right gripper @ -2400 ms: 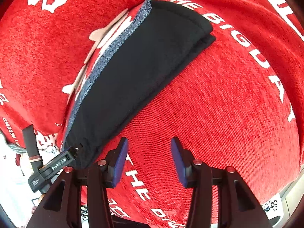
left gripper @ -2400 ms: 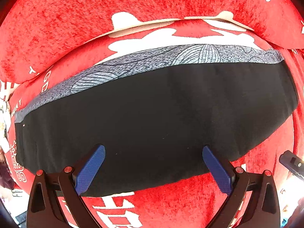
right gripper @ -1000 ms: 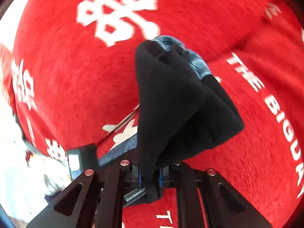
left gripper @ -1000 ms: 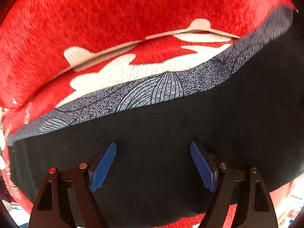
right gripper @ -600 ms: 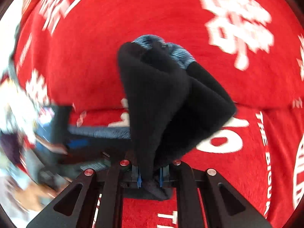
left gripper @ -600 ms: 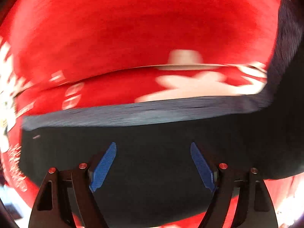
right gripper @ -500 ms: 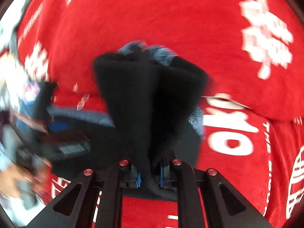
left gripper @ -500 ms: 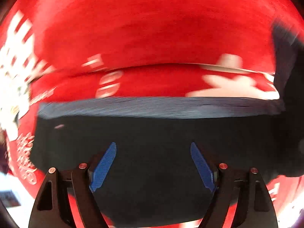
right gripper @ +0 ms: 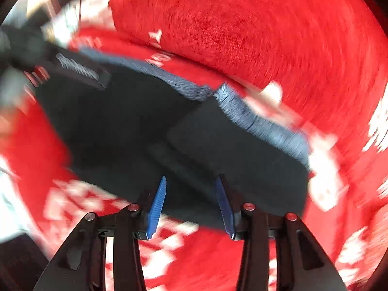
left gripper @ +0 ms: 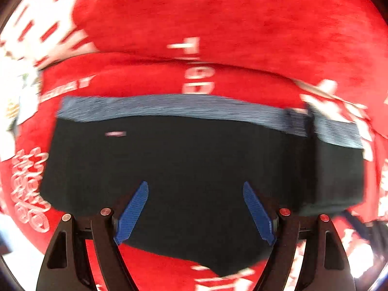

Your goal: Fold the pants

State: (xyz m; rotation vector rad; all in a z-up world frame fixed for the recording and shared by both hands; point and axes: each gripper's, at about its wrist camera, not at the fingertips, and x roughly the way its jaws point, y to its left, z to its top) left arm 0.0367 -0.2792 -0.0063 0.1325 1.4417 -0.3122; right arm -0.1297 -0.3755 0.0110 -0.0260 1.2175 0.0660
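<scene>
The black pants [left gripper: 184,169], with a blue-grey patterned waistband [left gripper: 169,108], now lie folded on a red cover printed with white lettering [left gripper: 218,17]. A second ago the right tool [right gripper: 191,203] held a bunched end of the pants lifted off the cover; that end has since been laid over the rest, forming a doubled panel [right gripper: 237,150] at the right. The right tool's jaws have just been opening, and nothing sits between its blue pads, so the fabric is released. This suggests one fold is finished.

In the left wrist view the pants' long axis runs left to right, with the waistband along the far edge and the folded layer [left gripper: 339,169] at the right end.

The left tool [left gripper: 196,212] hovers over the near edge, jaws spread wide and empty.
</scene>
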